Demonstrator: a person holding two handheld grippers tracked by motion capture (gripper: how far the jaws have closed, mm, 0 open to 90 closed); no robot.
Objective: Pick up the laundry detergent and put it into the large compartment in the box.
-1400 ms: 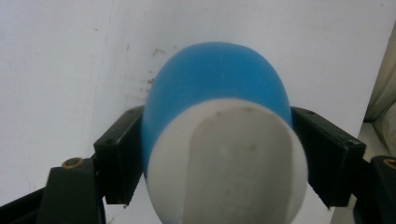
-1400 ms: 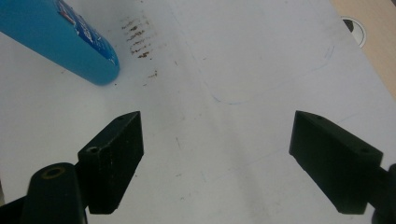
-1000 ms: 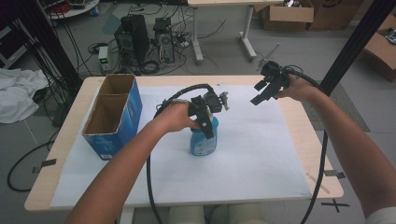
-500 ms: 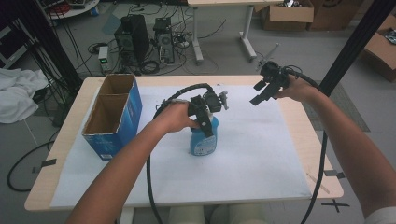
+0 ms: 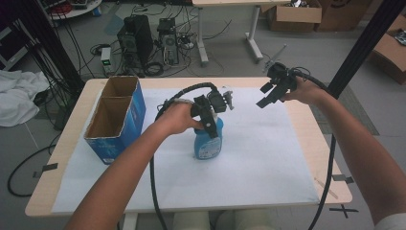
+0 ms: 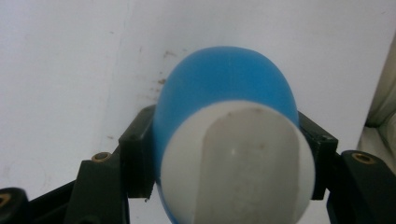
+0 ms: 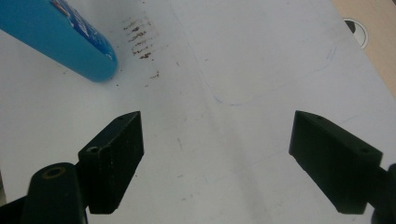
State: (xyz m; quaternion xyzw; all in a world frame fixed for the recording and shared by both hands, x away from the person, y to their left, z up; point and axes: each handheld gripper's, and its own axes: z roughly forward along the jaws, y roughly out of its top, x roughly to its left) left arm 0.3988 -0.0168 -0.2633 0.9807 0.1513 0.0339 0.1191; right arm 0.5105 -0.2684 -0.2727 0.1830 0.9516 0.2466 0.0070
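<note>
At the left edge of the table sits the blue cardboard box (image 5: 115, 120), open-topped, two compartments side by side. Moving across to the middle of the white sheet (image 5: 268, 158), the blue spray bottle (image 5: 208, 141) stands upright, and the left gripper (image 5: 209, 122) comes down over its top, jaws just closed in and clamped on the bottle's sides below the white cap (image 6: 236, 163). Farther right, the right gripper (image 5: 269, 94) hovers above the sheet, jaws spread wide, nothing between them.
</note>
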